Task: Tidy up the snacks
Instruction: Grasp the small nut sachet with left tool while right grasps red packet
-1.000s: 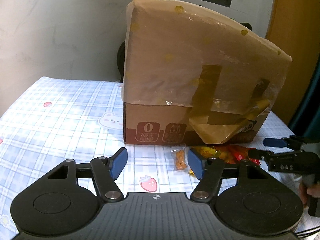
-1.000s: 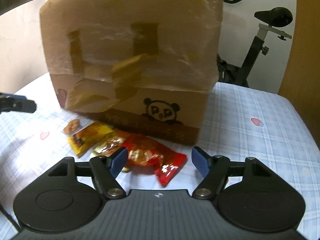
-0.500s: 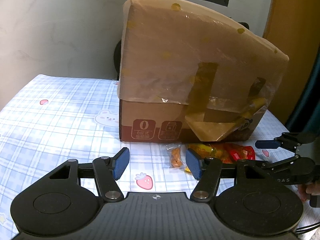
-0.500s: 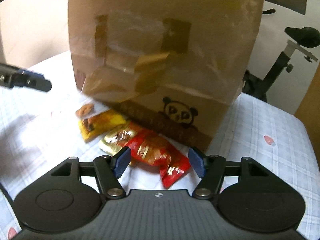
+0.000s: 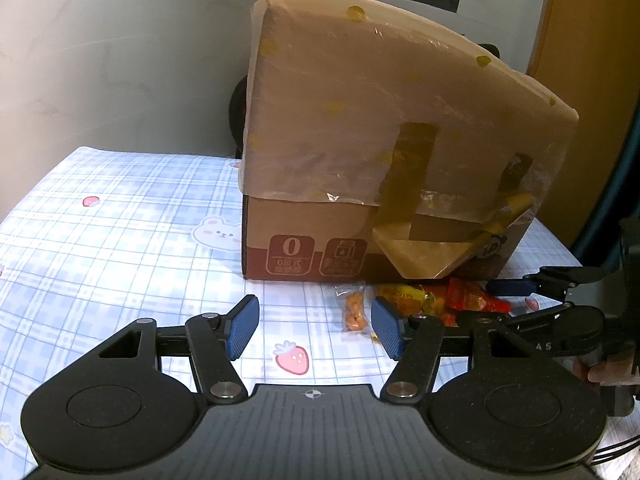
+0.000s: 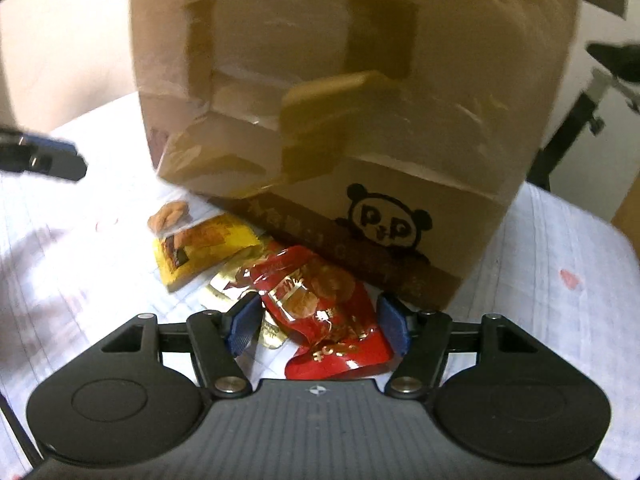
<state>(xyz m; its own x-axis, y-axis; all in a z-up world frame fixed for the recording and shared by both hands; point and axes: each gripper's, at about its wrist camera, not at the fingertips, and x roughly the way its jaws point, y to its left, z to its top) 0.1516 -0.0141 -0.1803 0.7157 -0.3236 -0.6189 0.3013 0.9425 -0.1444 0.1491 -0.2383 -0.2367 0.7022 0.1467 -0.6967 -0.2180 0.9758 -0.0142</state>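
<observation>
The right tool (image 6: 318, 322) had come forward and down toward a heap of snack packets lying on the tabletop (image 5: 120, 216) against the foot of a large cardboard box (image 5: 392, 152). Its jaws were open, one on each side of a red snack packet (image 6: 320, 304), and did not yet appear to press it. A yellow packet (image 6: 200, 248) and a small clear packet of orange pieces (image 6: 170, 216) lay just beyond, toward the left tool (image 5: 314, 326).

The left tool hung open and empty above the checked blue cloth, with the clear packet (image 5: 354, 308) ahead of it and slightly to the right.

Compared with a second earlier, the red packet sat much closer and lower in the right wrist view, now between the blue pads rather than ahead of them, and the box filled more of the frame. The right tool's jaws were a little narrower. The left wrist view was nearly unchanged, though the right tool had reached further in toward the snacks.

This looked like the start of a pick: the right tool seemed placed to close on the red packet.
</observation>
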